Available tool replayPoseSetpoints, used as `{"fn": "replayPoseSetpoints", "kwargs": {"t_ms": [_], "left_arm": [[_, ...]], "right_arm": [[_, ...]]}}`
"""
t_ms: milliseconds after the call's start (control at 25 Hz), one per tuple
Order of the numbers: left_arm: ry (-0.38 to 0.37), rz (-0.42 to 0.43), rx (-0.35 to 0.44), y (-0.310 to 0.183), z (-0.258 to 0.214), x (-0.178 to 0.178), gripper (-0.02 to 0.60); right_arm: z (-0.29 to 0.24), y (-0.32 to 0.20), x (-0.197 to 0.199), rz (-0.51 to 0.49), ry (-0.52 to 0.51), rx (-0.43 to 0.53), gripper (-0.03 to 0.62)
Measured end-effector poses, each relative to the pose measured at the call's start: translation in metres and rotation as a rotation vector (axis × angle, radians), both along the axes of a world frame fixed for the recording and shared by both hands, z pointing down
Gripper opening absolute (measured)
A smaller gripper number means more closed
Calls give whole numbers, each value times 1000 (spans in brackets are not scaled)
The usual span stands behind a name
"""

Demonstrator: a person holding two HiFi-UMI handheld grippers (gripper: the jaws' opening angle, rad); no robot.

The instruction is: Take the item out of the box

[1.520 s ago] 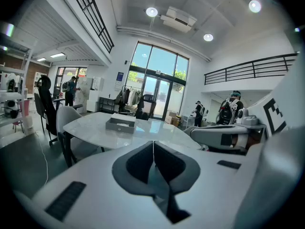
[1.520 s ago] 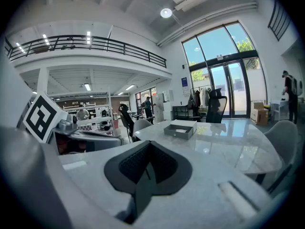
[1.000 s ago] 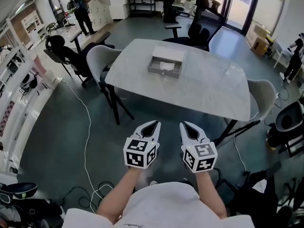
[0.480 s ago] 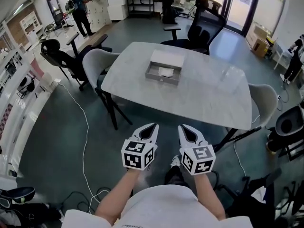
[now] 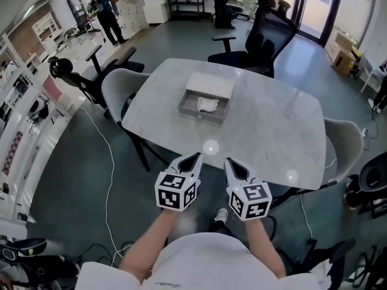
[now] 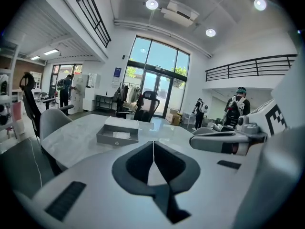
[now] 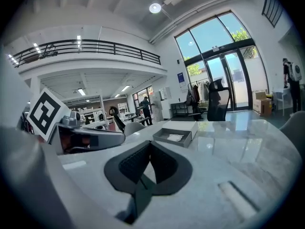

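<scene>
A grey open box (image 5: 204,106) lies on the far half of the white marble table (image 5: 266,132), its white lid (image 5: 210,83) behind it. Inside lies a crumpled white item (image 5: 207,104). The box (image 6: 117,135) shows ahead in the left gripper view, and the box (image 7: 172,137) in the right gripper view, item (image 7: 175,138) inside. My left gripper (image 5: 195,158) and right gripper (image 5: 230,162) hover side by side at the table's near edge, well short of the box. Both are shut and hold nothing.
Grey chairs stand at the table's left (image 5: 118,86) and right (image 5: 346,139); black office chairs (image 5: 266,32) at the far side. A white cable (image 5: 109,168) runs on the floor at left. A person (image 5: 109,8) stands far back left.
The view has moved closer to the table; the box now lies nearer and the grippers reach the table's near edge. Both grippers stay shut.
</scene>
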State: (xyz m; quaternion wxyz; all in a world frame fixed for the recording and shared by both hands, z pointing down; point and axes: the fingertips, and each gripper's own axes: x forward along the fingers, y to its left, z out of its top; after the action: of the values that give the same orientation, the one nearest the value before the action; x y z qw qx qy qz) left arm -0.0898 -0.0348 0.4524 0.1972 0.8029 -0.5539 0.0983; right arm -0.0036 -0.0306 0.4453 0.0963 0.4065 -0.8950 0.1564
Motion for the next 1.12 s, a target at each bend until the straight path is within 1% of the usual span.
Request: {"fn": "replayPoseSetpoints", "kwargs": {"t_ms": [120, 360, 520, 640, 800, 960, 1120], "left_arm": [[-10, -16, -20, -30, 4, 11, 13], [-29, -48, -45, -72, 13, 24, 14], [-32, -68, -56, -95, 16, 29, 14], [-57, -61, -62, -108, 18, 28, 14], [-100, -33, -82, -125, 32, 28, 14], [-152, 28, -74, -147, 43, 30, 14], [-201, 97, -62, -173, 48, 25, 14]], "right_arm": [[2, -31, 11, -18, -8, -7, 5], [11, -77, 25, -53, -20, -36, 5], [14, -99, 28, -88, -32, -41, 5], [15, -113, 25, -101, -37, -40, 5], [17, -127, 24, -123, -32, -32, 5], [23, -143, 25, -124, -25, -38, 5], [24, -160, 17, -120, -13, -35, 5]]}}
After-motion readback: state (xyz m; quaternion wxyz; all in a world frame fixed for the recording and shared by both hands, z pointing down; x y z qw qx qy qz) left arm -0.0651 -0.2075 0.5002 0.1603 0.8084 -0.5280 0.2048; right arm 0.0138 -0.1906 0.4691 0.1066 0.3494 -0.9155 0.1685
